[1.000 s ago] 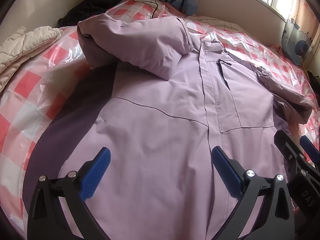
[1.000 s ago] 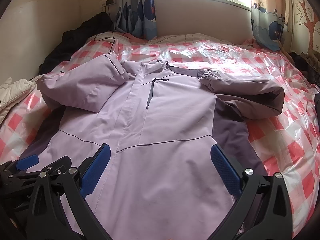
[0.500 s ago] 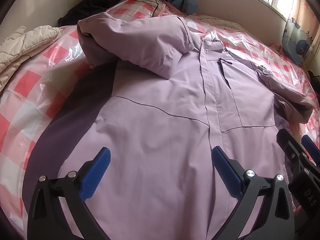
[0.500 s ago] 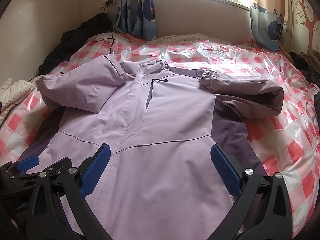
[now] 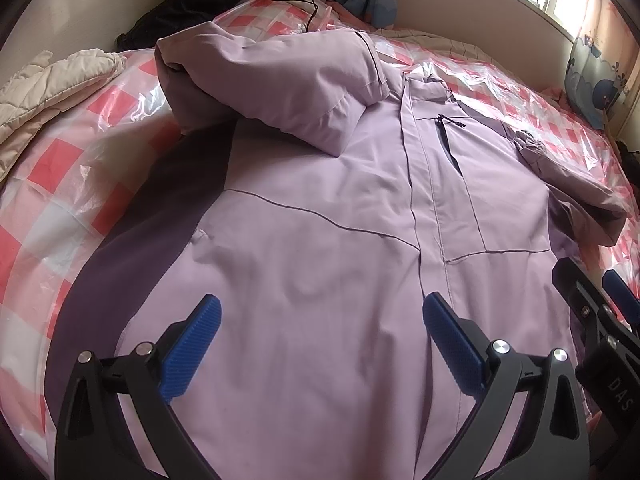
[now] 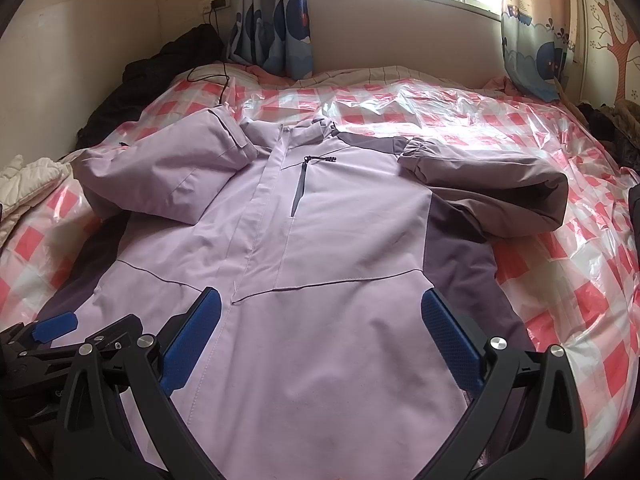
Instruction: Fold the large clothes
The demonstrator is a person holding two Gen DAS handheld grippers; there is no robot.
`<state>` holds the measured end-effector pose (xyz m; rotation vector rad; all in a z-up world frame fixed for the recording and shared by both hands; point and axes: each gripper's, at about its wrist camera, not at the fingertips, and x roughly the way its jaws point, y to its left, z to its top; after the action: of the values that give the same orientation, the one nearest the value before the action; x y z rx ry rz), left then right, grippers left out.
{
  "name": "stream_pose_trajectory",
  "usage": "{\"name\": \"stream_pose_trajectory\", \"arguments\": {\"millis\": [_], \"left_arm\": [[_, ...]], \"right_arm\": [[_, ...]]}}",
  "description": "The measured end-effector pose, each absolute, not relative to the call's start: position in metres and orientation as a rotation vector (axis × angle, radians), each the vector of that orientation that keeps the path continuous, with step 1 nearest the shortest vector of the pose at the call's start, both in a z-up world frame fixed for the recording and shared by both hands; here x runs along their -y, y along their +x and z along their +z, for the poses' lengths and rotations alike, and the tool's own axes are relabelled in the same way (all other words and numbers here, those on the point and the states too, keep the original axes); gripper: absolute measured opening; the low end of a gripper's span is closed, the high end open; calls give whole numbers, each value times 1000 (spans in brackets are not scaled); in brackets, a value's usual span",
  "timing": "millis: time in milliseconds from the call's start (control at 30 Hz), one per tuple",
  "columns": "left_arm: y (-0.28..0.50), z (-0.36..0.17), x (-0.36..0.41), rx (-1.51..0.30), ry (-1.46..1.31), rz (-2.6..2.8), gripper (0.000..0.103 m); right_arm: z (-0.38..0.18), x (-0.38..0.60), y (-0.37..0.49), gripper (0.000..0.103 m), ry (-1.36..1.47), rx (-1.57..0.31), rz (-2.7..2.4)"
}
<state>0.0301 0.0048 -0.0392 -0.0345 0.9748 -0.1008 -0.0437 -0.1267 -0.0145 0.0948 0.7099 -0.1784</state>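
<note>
A large lilac jacket [image 5: 320,216] with dark purple side panels lies front up on the bed, also in the right wrist view [image 6: 336,240]. Both sleeves are folded in: the left sleeve [image 5: 280,76] across the chest, the right sleeve [image 6: 492,184] across the shoulder. My left gripper [image 5: 320,344] is open and empty over the jacket's lower front. My right gripper [image 6: 320,336] is open and empty over the hem, right of the left one. The left gripper shows at the lower left of the right wrist view [image 6: 56,326].
The bed has a pink checked cover under clear plastic [image 6: 560,272]. A cream quilted garment [image 5: 44,84] lies at the left edge. Dark clothes [image 6: 152,80] and a black cable [image 6: 212,76] lie at the head. A wall and window with curtains [image 6: 272,32] stand behind.
Both grippers have drifted slightly; the jacket has not moved. Both stay open.
</note>
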Motion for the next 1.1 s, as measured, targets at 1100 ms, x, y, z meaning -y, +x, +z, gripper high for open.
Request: {"name": "stream_pose_trajectory", "arguments": {"millis": [1100], "left_arm": [[34, -27, 7, -989, -104, -186, 97]], "right_arm": [[-3, 212, 62, 97, -455, -837, -204]]}}
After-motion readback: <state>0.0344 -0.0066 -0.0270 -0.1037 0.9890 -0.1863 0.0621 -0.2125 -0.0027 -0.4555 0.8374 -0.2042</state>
